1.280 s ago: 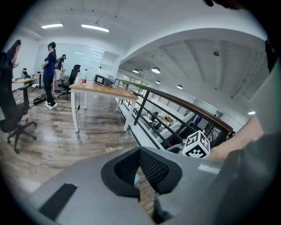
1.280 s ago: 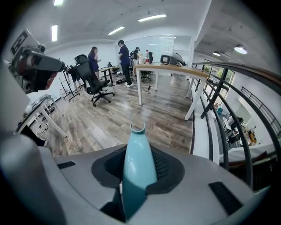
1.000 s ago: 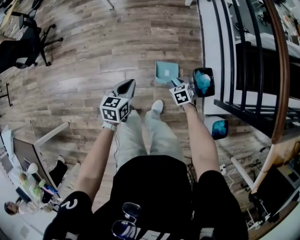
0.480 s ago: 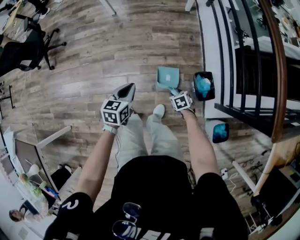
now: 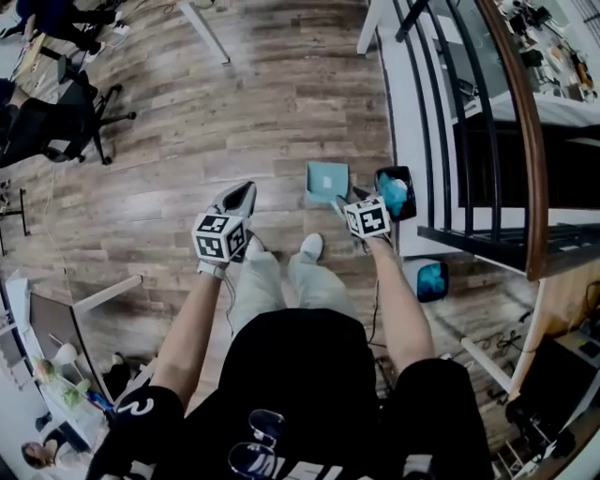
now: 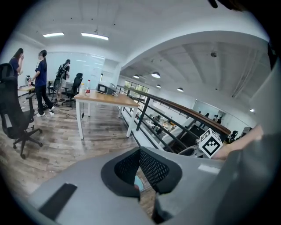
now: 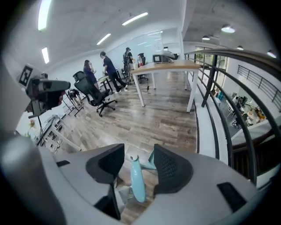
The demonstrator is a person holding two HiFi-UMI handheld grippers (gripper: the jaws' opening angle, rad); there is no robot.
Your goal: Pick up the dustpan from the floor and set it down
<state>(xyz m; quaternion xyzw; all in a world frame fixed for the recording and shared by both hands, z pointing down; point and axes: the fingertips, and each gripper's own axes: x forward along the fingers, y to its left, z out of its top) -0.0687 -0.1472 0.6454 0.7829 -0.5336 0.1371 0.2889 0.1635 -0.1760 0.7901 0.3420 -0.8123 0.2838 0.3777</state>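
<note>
The light-teal dustpan (image 5: 328, 180) lies on the wood floor just ahead of the person's feet, its handle pointing back toward them. My right gripper (image 5: 349, 199) hangs over that handle. In the right gripper view the teal handle (image 7: 137, 182) runs between the two black pads without touching them, and the jaws are opening. My left gripper (image 5: 240, 196) hovers to the left of the dustpan, shut, with nothing in it. The left gripper view shows its tips (image 6: 140, 151) meeting.
A black bin with a blue bag (image 5: 395, 190) stands right beside the dustpan, and a second one (image 5: 429, 279) is nearer. A black railing with a wooden top rail (image 5: 450, 141) runs along the right. An office chair (image 5: 56, 122) and white table legs (image 5: 202, 28) stand farther off.
My right gripper's jaws have come off the dustpan handle and the hand has lifted. The dustpan stays flat on the floor beside the bin. My left gripper has risen slightly.
</note>
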